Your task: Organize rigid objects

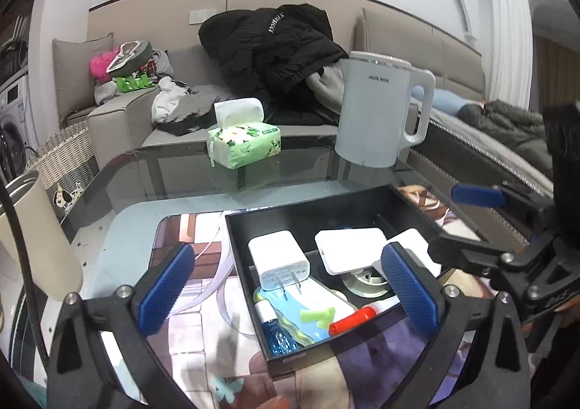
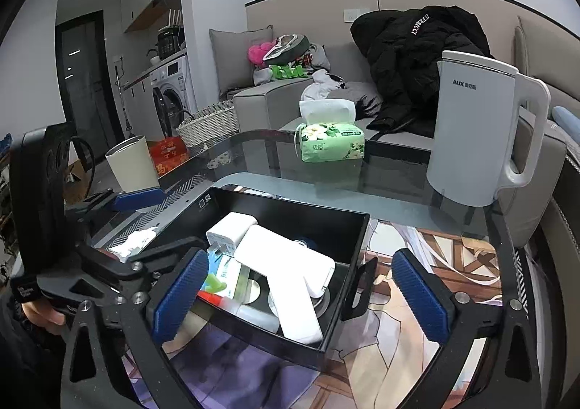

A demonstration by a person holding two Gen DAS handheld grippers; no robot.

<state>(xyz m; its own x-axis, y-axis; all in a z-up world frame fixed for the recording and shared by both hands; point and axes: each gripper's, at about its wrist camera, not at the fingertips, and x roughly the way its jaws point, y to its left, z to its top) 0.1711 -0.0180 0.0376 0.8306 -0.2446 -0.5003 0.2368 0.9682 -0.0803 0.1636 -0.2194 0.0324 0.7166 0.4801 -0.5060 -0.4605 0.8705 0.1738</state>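
- Black rectangular open-topped box (image 1: 308, 217): stood on the glass tabletop (image 1: 145, 220), over a printed illustrated mat (image 2: 435, 264); it was the collecting place for the task's rigid objects.
- Contents, seen in both views: white square plug-in charger with metal prongs (image 1: 277, 260); white flat rounded-corner adapter block (image 1: 349, 249); white pistol-shaped plastic device (image 2: 290, 275) lying across the others; blue transparent bottle with a white cap (image 1: 273, 329); small light-green plastic piece (image 1: 315, 316); red cylindrical cap or tube (image 1: 351, 320). All lay inside the box, loosely overlapping.
- Left gripper (image 1: 286, 289): blue-padded jaws spread wide, nothing between the pads, poised at the box's near edge.
- Right gripper (image 2: 301, 293): jaws likewise wide apart and empty, straddling the box's near right corner.
- Step judged: a release just completed, or the collecting nearly done; no loose rigid item showed on the mat close by.
- Next move, judged: it called for finding any object left outside the box, or tidying the overlapping pieces inside.
- Surroundings: white electric kettle (image 2: 482, 133) and green tissue pack (image 2: 331, 142) farther back on the table, well apart from the box; grey sofa with a black jacket (image 2: 409, 57) beyond.
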